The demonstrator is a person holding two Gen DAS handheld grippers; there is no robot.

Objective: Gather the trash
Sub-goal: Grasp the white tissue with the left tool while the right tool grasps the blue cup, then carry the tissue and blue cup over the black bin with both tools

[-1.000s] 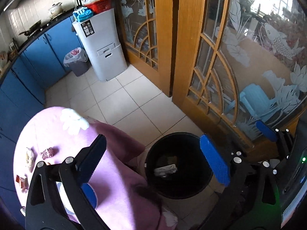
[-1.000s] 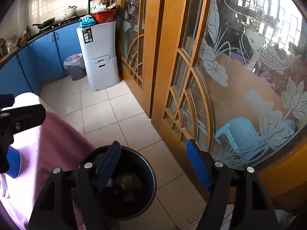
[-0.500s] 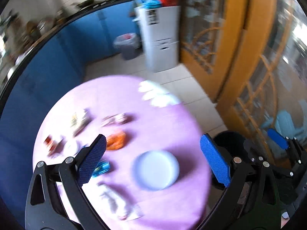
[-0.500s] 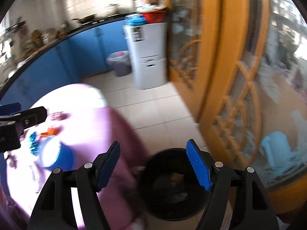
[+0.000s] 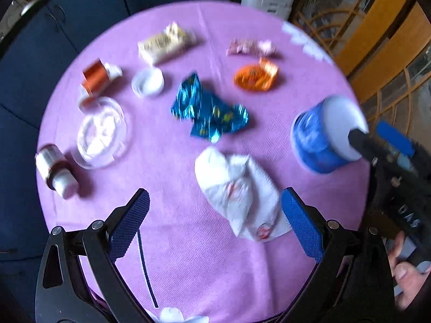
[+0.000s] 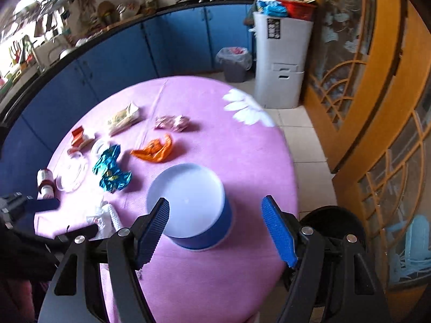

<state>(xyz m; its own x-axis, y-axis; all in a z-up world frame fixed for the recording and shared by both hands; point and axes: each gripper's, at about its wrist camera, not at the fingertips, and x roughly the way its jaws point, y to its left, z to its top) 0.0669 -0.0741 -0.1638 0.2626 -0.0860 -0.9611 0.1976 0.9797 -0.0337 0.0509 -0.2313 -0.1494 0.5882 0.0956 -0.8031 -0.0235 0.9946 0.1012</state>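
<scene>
A round table with a purple cloth (image 5: 175,255) (image 6: 242,161) holds scattered trash. My left gripper (image 5: 214,226) is open and empty above the near part of the table, with a crumpled white tissue (image 5: 237,191) just ahead of its right finger. A blue foil wrapper (image 5: 210,113) (image 6: 110,169) and an orange wrapper (image 5: 254,76) (image 6: 155,150) lie further in. My right gripper (image 6: 215,231) is open and empty, hovering over an upturned blue paper cup (image 6: 192,204) (image 5: 326,137). A black trash bin (image 6: 334,226) stands on the floor by the table's right edge.
A clear plastic lid (image 5: 101,132), two small bottles (image 5: 55,171) (image 5: 98,76), a white cap (image 5: 148,82), a cream packet (image 5: 165,41) and a pink wrapper (image 5: 250,47) also lie on the table. Blue cabinets (image 6: 121,53), a white drawer unit (image 6: 280,62) and wooden glass doors (image 6: 377,80) surround it.
Both grippers have swung from over the black bin on the floor to above the table. Both stay open and empty.
</scene>
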